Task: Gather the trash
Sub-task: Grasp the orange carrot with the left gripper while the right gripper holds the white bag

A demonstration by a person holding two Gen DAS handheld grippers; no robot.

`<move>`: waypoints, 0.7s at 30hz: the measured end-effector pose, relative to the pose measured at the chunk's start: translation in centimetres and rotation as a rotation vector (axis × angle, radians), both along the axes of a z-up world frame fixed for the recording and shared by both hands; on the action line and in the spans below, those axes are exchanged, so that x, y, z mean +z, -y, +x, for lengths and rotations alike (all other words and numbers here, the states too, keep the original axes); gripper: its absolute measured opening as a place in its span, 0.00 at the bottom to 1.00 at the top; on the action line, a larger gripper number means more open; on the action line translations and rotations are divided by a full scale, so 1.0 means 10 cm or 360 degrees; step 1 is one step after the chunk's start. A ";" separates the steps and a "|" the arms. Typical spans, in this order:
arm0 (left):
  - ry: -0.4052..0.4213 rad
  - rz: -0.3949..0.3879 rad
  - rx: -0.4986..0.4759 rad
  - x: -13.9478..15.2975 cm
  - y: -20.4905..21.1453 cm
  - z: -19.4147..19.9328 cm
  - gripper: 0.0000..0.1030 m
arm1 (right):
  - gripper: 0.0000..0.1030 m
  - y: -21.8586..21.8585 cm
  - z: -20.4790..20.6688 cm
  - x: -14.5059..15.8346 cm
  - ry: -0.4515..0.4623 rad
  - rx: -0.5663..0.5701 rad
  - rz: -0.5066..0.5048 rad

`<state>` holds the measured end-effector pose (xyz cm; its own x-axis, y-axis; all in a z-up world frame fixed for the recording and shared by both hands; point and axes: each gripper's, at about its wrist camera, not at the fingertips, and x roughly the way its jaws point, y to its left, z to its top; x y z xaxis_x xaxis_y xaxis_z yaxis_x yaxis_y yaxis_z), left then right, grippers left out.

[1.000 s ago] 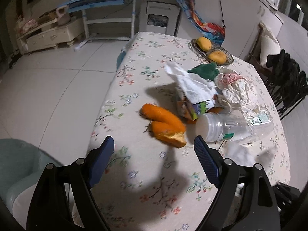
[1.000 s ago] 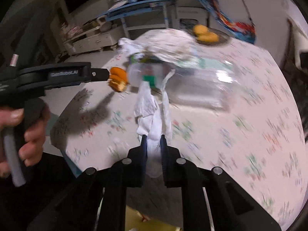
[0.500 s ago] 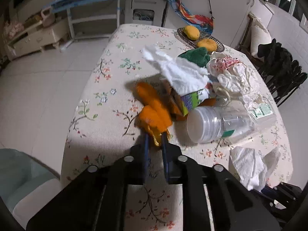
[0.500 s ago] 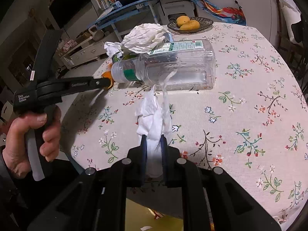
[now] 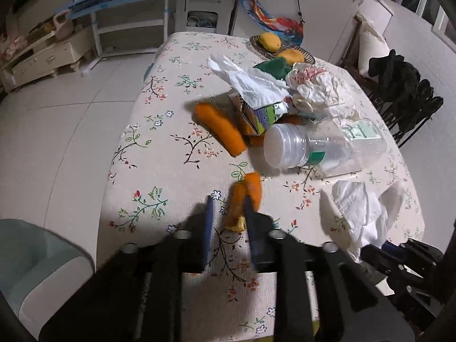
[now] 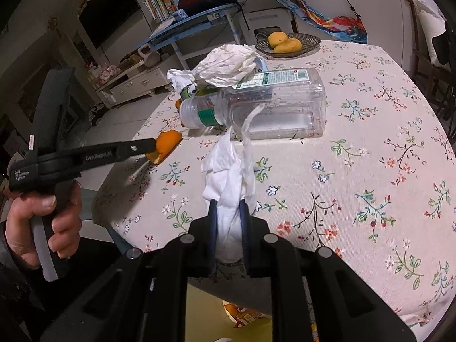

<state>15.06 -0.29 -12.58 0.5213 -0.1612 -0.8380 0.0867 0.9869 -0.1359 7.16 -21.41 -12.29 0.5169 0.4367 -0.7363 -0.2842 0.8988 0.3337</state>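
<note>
Orange peel (image 5: pixel 245 196): curled scrap, bright orange outside, paler yellow at its lower edge; blurred in the left wrist view. Sits between the left gripper's blue pads, near the worktop's 6 o'clock edge.
Left gripper (image 5: pixel 228 211): jaws opening, peel between them, lying against the right pad; from the right wrist view (image 6: pixel 152 149) the peel hangs at its tip above the cloth. A hand (image 6: pixel 42 222) grips its handle.
Tissue (image 6: pixel 228 176): white, crumpled, drawn into a long strip; lower end pinched, upper end reaching toward 12 o'clock.
Right gripper (image 6: pixel 228 213): pads together, clamped on the tissue.
Worktop (image 6: pixel 370 142): floral cloth.
Plastic bottle (image 6: pixel 270 105): clear, lying on its side, green band at the neck, at 12 o'clock from the tissue.
Other trash: second peel (image 5: pixel 221 129), small carton (image 5: pixel 262 114), crumpled paper (image 5: pixel 322 88) clustered mid-worktop.
Fruit bowl (image 6: pixel 287 44): far edge, two yellow fruits.
</note>
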 end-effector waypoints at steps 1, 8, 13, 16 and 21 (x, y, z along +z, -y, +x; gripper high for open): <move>-0.0002 0.0020 -0.0005 -0.01 0.02 0.00 0.28 | 0.16 0.00 0.00 -0.01 -0.0002 0.0002 -0.0001; 0.0034 0.0144 -0.0091 -0.03 0.23 -0.02 0.49 | 0.16 -0.01 0.02 -0.06 -0.0015 0.0005 0.0002; 0.0036 0.0103 -0.0167 -0.07 0.32 -0.04 0.12 | 0.16 -0.03 0.01 -0.06 -0.0008 0.0010 0.0000; 0.0081 0.0096 -0.0189 -0.02 0.37 -0.09 0.06 | 0.16 -0.02 -0.01 -0.05 0.0003 0.0002 0.0005; 0.0215 0.0041 -0.0174 0.21 0.30 -0.29 0.05 | 0.16 -0.03 -0.11 0.11 0.0093 -0.0010 -0.0006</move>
